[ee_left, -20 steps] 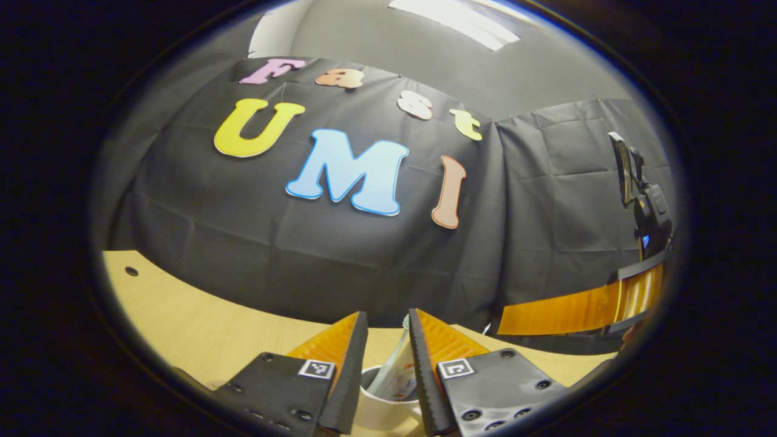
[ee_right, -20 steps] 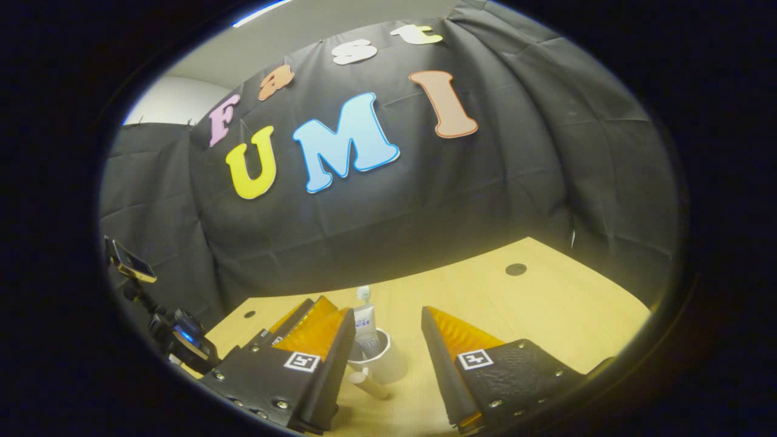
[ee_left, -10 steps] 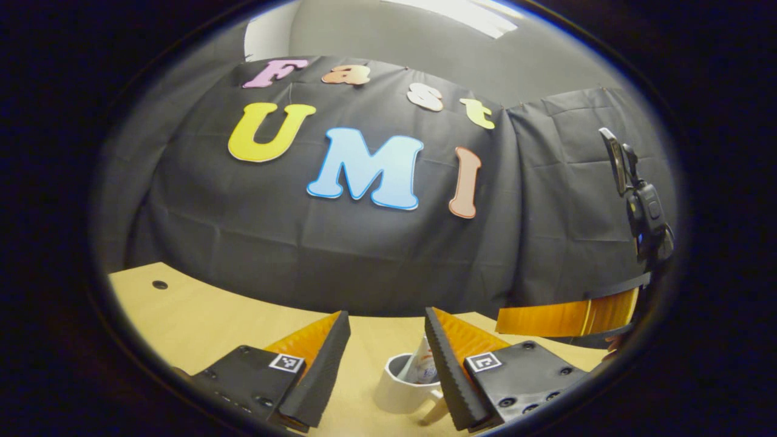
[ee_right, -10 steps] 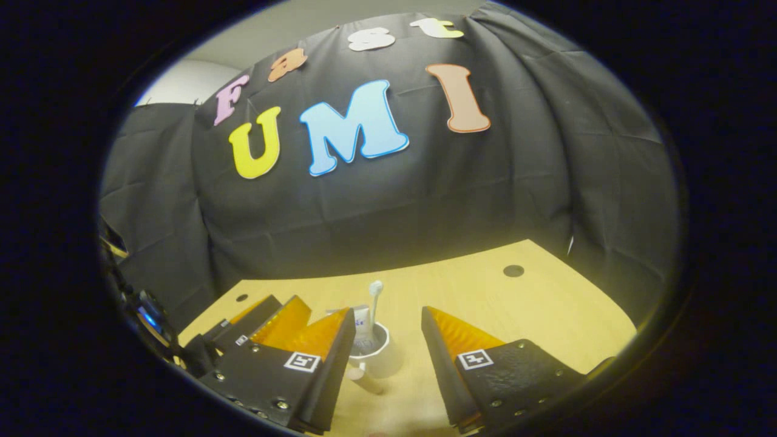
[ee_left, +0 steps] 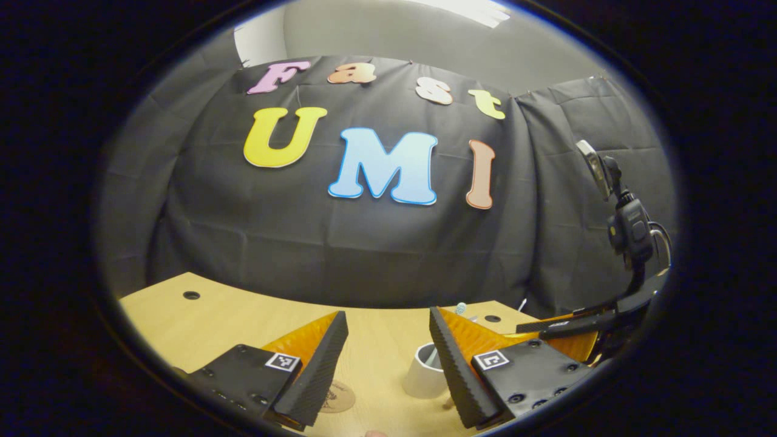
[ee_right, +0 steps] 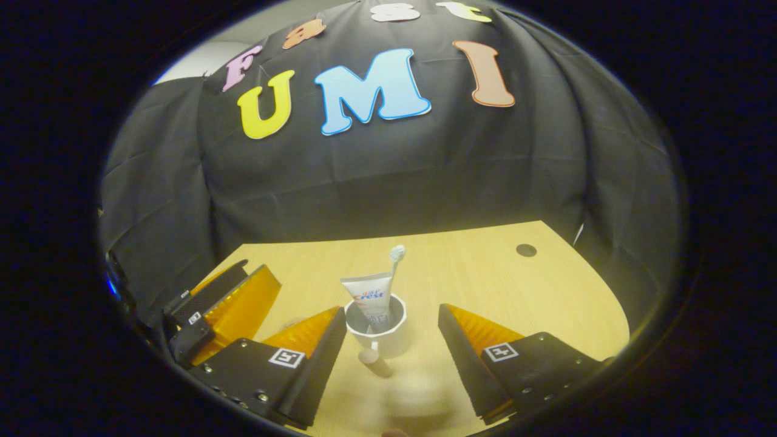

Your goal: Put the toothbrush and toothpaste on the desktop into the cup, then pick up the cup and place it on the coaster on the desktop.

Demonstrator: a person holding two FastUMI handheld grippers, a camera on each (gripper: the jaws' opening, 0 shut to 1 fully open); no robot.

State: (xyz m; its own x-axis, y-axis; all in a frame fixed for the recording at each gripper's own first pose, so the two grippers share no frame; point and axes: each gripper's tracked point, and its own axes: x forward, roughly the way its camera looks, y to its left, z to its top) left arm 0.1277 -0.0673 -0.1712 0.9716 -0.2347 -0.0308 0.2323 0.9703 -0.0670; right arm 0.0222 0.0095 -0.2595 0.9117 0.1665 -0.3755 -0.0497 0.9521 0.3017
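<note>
I have the pale wooden desktop (ee_right: 485, 273) spread below both grippers, with small dark round holes in it (ee_right: 525, 249). In the left gripper view a black camera on a mount (ee_left: 628, 224) stands at the right edge against the booth's wall.

My left gripper (ee_left: 382, 358) hangs over the desk with its jaws spread wide and nothing between them. In the right gripper view I see it again at the lower left (ee_right: 224, 306), near the cup but apart from it. My right gripper (ee_right: 388, 346) is also wide apart and grips nothing; the cup sits between its fingers without either one touching it. In the left gripper view the right gripper shows at the far right (ee_left: 570, 331), just behind my own right finger.

The white ceramic cup (ee_right: 376, 331) stands upright on the bare desk, its wooden-looking handle (ee_right: 375, 362) pointing toward me. In the left gripper view the same cup (ee_left: 422, 376) is half hidden behind my right finger.

The round brown cork coaster (ee_left: 337, 396) lies flat on the desk by my left finger, near the cup but apart from it.

The white toothpaste tube (ee_right: 369, 297) stands in the cup, leaning a little. Beside it the toothbrush (ee_right: 396, 258) rises from the cup, pale head uppermost.
</note>
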